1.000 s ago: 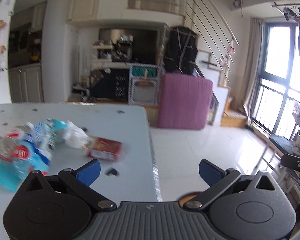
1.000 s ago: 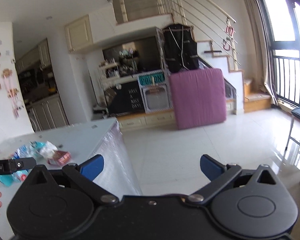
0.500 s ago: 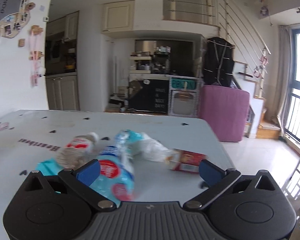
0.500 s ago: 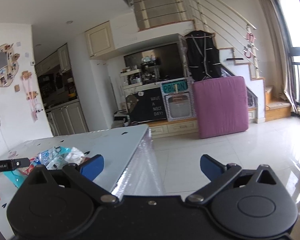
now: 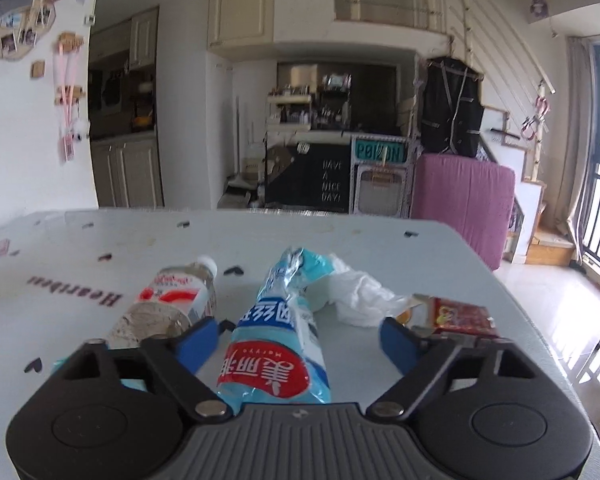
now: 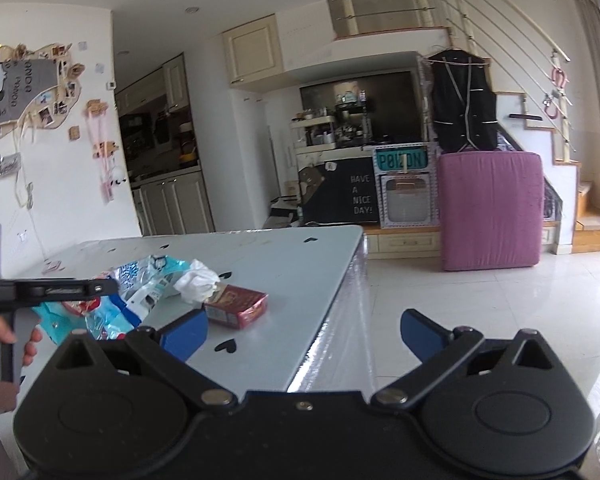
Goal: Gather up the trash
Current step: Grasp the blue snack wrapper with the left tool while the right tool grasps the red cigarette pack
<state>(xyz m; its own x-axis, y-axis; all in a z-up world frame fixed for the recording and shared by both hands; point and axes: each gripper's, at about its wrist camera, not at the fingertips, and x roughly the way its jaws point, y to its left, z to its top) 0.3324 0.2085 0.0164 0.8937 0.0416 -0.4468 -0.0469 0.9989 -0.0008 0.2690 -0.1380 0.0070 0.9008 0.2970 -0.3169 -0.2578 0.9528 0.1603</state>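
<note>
1. The left tongs point(image 5: 300, 332) are spread wide and grasp nothing. They hang low over the surface point(image 5: 380, 248), with the blue-and-red plastic packet point(image 5: 278, 344) lying between the two blue fingers.
2. The right tongs point(image 6: 304, 330) are likewise released and empty. They hover at the corner of the surface, the left finger over it and the right finger over the floor point(image 6: 480, 292).
3. The trash lies in one cluster near the front edge of the surface. The crushed water bottle point(image 5: 168, 304) lies on its side just beside the packet, to its left, close to the left finger.
4. The crumpled white tissue point(image 5: 360, 292) lies just behind the packet's far end. The red carton point(image 5: 460, 314) lies beside the tissue, close to the right finger.
5. Step in hand, by judgement: approach for the first pickup. No item is lifted, and no bin shows in either view.
6. Next move, by judgement: advance the left tongs a little along the packet, then clench across its width. The film is thin and slippery, so a grip near the bulkier middle is advisable.
7. Beyond the surface stand a pink mattress point(image 5: 464, 200) and a kitchen counter point(image 5: 324, 140), well apart from the work.
</note>
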